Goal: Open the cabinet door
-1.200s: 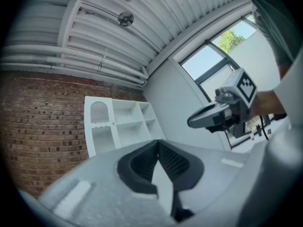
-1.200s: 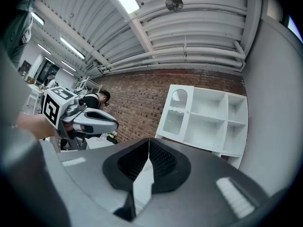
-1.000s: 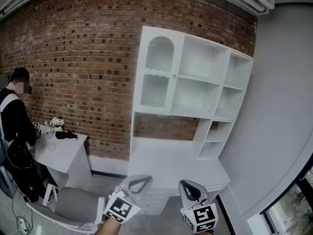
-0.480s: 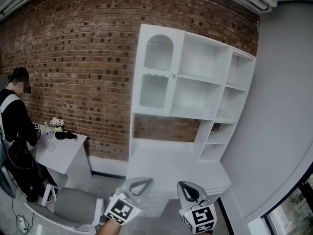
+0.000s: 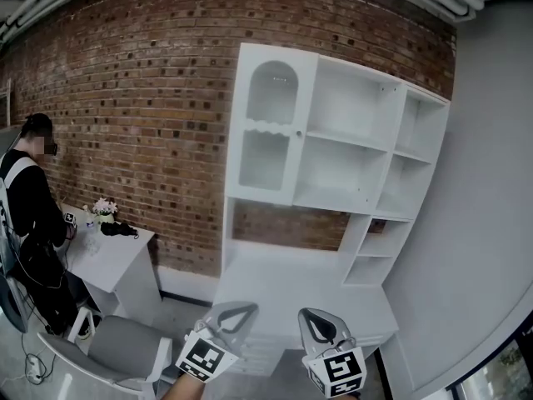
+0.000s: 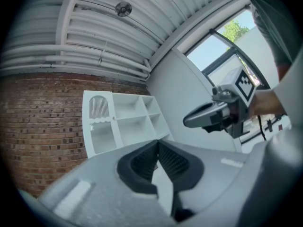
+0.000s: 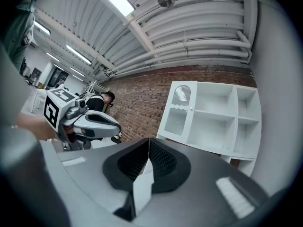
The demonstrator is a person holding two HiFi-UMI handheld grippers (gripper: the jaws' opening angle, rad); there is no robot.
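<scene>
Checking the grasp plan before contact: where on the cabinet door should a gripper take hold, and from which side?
Take the small knob at mid-height on the right edge of the cabinet door, coming straight from the front. It is the only protrusion on the flat panel, and its place suggests hinges on the left.

We are facing a shelf unit (image 5: 379, 223) standing against the brick wall (image 5: 141, 98), its cabinet door (image 5: 271, 132) sitting upper left, open shelves (image 5: 346, 107) to the right. Far left, a person (image 5: 33, 215) is standing at a bench (image 5: 117, 252) carrying flowers (image 5: 104, 208), a chair (image 5: 117, 348) before it.
</scene>
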